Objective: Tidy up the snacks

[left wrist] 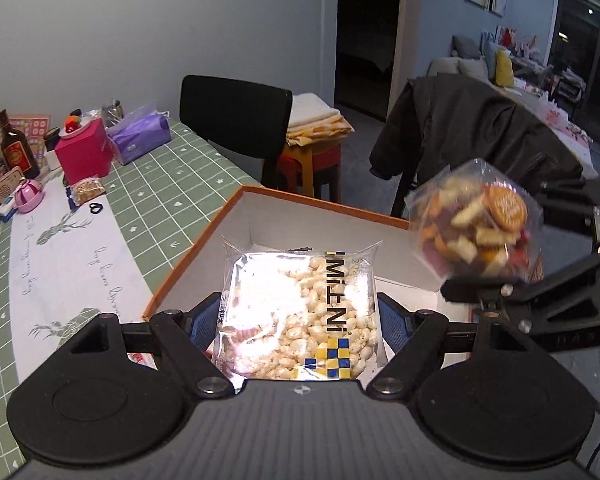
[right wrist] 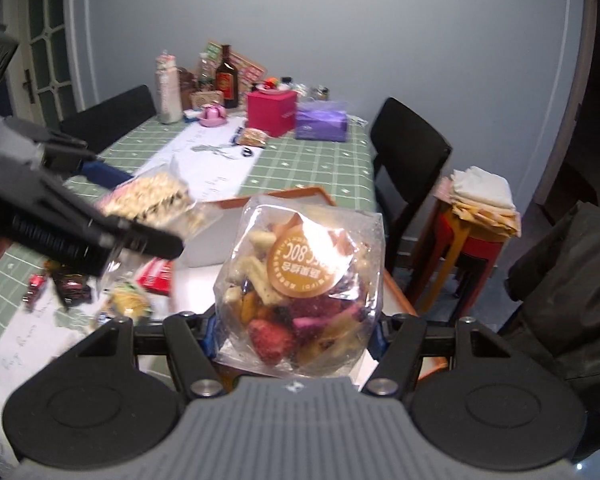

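My left gripper (left wrist: 300, 320) is shut on a clear bag of pale puffed snacks (left wrist: 300, 312) and holds it above the white box with orange rim (left wrist: 204, 236). My right gripper (right wrist: 296, 336) is shut on a clear bag of mixed dried fruit (right wrist: 300, 280) with a round brown label. That bag (left wrist: 476, 224) hangs in the right gripper (left wrist: 496, 280) to the right of the box in the left wrist view. The puffed snack bag (right wrist: 156, 200) shows in the left gripper at the left of the right wrist view. Loose wrapped snacks (right wrist: 64, 288) lie on the table beside the box (right wrist: 204, 240).
The green checked tablecloth (left wrist: 160, 184) carries a pink box (left wrist: 84, 152), a purple tissue pack (left wrist: 140, 136), a dark bottle (left wrist: 16, 148) and a small snack bag (left wrist: 86, 190) at its far end. Black chairs (left wrist: 232, 120), a jacket-draped chair (left wrist: 472, 132) and a red stool (right wrist: 472, 248) stand around.
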Demonstrator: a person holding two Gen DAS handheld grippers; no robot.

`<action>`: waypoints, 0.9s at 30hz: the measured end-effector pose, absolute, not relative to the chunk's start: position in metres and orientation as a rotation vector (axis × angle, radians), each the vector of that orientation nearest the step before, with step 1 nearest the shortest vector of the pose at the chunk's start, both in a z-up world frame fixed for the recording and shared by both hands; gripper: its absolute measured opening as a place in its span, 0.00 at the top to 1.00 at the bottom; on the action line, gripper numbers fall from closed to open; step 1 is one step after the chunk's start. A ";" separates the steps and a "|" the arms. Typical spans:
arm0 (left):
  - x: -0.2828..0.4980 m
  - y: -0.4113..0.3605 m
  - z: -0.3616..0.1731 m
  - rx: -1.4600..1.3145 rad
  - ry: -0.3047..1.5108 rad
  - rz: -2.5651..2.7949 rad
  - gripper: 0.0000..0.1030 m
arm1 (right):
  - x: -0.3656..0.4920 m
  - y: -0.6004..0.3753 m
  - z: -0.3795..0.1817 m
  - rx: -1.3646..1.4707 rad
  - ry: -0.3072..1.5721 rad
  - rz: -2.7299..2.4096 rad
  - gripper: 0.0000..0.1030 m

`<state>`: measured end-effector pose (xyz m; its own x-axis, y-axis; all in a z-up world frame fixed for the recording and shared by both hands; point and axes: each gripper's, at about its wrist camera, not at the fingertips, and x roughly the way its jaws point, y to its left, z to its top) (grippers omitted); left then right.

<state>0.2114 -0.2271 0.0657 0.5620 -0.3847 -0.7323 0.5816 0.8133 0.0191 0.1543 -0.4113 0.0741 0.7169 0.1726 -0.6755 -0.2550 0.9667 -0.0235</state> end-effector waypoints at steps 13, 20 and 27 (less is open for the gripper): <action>0.236 -0.264 0.011 0.385 0.863 -0.573 0.11 | 0.212 -0.425 0.020 -0.205 0.835 0.289 0.38; 0.244 -0.268 -0.012 0.421 0.899 -0.583 0.11 | 0.230 -0.412 -0.008 -0.309 0.893 0.384 0.39; 0.252 -0.277 -0.026 0.474 0.940 -0.579 0.11 | 0.237 -0.400 -0.023 -0.393 0.968 0.446 0.39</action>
